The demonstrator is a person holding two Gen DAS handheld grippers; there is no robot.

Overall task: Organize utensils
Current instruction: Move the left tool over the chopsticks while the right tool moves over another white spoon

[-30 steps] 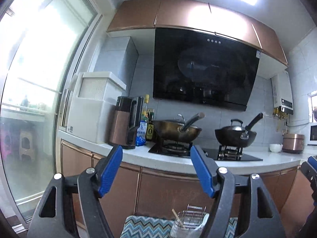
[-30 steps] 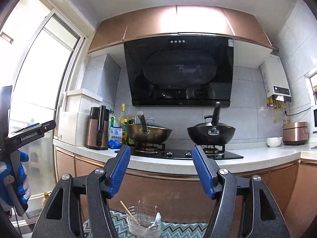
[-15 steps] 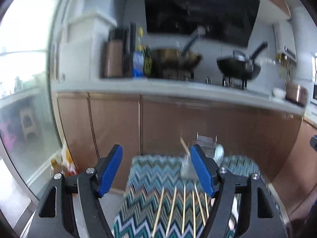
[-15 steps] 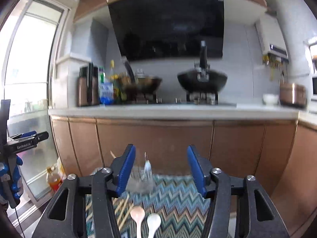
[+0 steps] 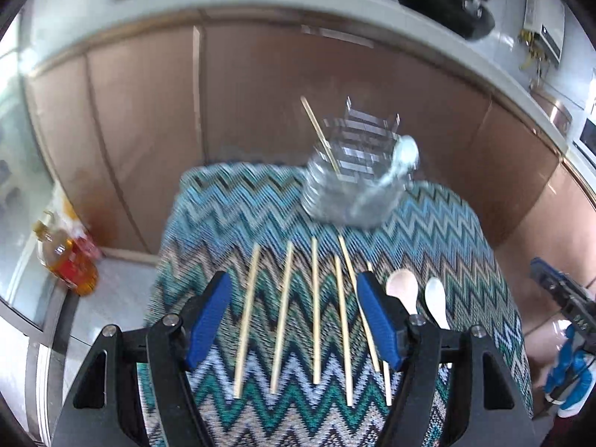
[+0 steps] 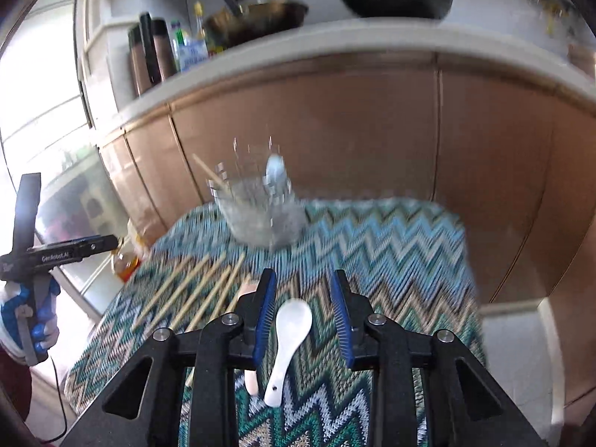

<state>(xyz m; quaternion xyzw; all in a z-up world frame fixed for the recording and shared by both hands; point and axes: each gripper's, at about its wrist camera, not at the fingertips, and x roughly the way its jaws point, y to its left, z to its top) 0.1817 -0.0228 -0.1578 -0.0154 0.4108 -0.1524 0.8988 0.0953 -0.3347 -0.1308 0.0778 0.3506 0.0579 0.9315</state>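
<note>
Several wooden chopsticks [image 5: 316, 313] lie side by side on a zigzag-patterned cloth [image 5: 447, 231]. A pink spoon [image 5: 404, 288] and a white spoon [image 5: 436, 300] lie to their right. A clear holder [image 5: 354, 182] at the far edge holds one chopstick and one spoon. My left gripper [image 5: 294, 318] is open above the chopsticks. My right gripper [image 6: 303, 314] is open, with the white spoon [image 6: 288, 339] lying between its fingers. The chopsticks [image 6: 197, 292] and the holder [image 6: 260, 208] show in the right wrist view too.
Brown kitchen cabinets [image 6: 335, 119] stand right behind the table, with a white counter and pans above. An oil bottle [image 5: 69, 260] stands on the floor at the left. A glass door is further left.
Both grippers have tilted down from the stove wall onto the table. The right gripper's fingers have narrowed and now stand around the white spoon.
</note>
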